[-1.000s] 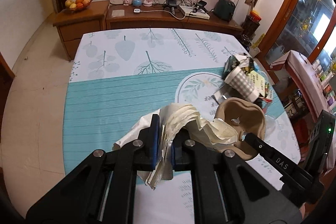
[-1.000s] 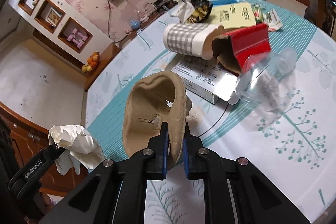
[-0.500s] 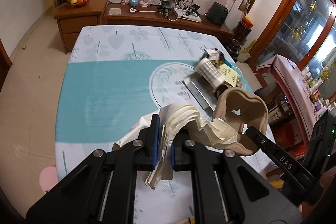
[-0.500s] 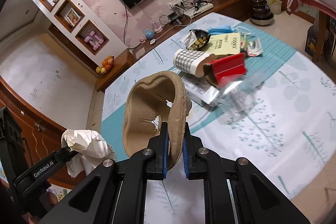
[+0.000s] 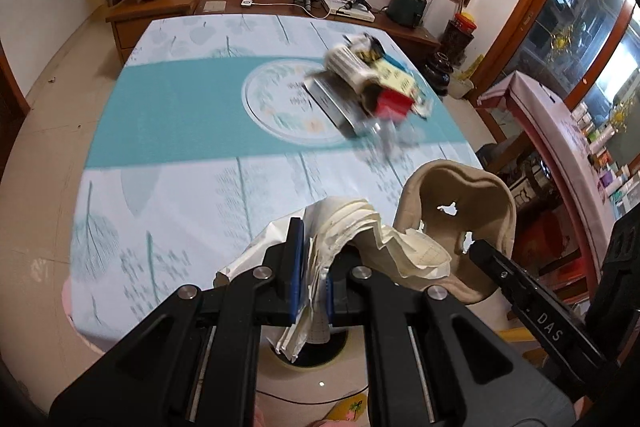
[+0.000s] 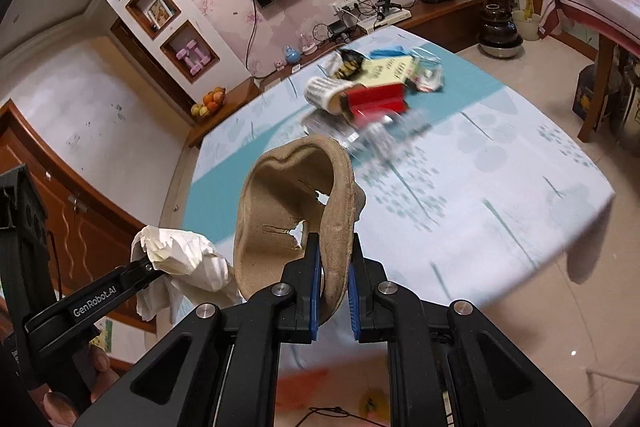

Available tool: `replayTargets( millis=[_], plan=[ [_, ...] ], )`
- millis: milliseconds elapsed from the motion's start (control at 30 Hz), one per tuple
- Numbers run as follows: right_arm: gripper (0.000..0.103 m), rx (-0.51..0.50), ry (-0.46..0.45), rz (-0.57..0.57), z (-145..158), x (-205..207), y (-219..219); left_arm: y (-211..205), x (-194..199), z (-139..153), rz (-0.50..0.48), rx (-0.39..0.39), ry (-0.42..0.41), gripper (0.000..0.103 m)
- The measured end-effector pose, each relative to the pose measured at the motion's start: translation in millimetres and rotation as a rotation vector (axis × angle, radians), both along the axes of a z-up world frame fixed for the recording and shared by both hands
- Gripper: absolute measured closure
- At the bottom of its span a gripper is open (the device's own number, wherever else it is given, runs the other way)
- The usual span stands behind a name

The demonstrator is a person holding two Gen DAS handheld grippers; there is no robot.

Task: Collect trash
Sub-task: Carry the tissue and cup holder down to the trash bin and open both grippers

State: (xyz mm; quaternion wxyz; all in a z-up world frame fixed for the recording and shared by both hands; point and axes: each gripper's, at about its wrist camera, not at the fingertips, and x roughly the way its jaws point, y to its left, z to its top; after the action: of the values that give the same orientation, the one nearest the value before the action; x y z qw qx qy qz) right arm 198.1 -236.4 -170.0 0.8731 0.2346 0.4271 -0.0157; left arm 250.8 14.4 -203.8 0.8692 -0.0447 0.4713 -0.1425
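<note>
My left gripper (image 5: 311, 263) is shut on a wad of crumpled white paper (image 5: 360, 227), held above the near edge of the table. My right gripper (image 6: 333, 267) is shut on a brown moulded-pulp cup tray (image 6: 296, 199), held upright just to the right of the paper; the tray also shows in the left wrist view (image 5: 464, 203), and the paper in the right wrist view (image 6: 180, 259). A pile of trash (image 5: 372, 83) stays on the table: a checked paper cup (image 6: 322, 93), a red carton (image 6: 376, 99), a yellow packet (image 6: 388, 69) and a clear plastic bottle (image 6: 384, 135).
The table has a teal and white leaf-print cloth (image 5: 180, 131). A round bin opening (image 5: 316, 351) shows on the floor below my left gripper. A wooden TV cabinet (image 5: 304, 15) stands behind the table, a cloth-covered side table (image 5: 560, 131) to the right.
Both grippers have pulled back and up from the table with their loads, past its near edge. The trash pile now lies much farther away. The floor and a bin opening have come into view.
</note>
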Motion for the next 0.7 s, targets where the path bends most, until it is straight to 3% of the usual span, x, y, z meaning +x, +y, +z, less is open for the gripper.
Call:
replayTargets(
  millis=[367, 700],
  plan=[
    [0.092, -0.097, 0.085, 0.083, -41.5, -100.5, -39.8, -51.5, -102.9, -64.5, -0.008, 0.037, 0.034, 0.097],
    [0.092, -0.131, 0.209, 0.124, -139.1, -147.5, -56.1, -77.8, -150.5, -163.5, -0.025, 0.113, 0.065, 0.097]
  ],
)
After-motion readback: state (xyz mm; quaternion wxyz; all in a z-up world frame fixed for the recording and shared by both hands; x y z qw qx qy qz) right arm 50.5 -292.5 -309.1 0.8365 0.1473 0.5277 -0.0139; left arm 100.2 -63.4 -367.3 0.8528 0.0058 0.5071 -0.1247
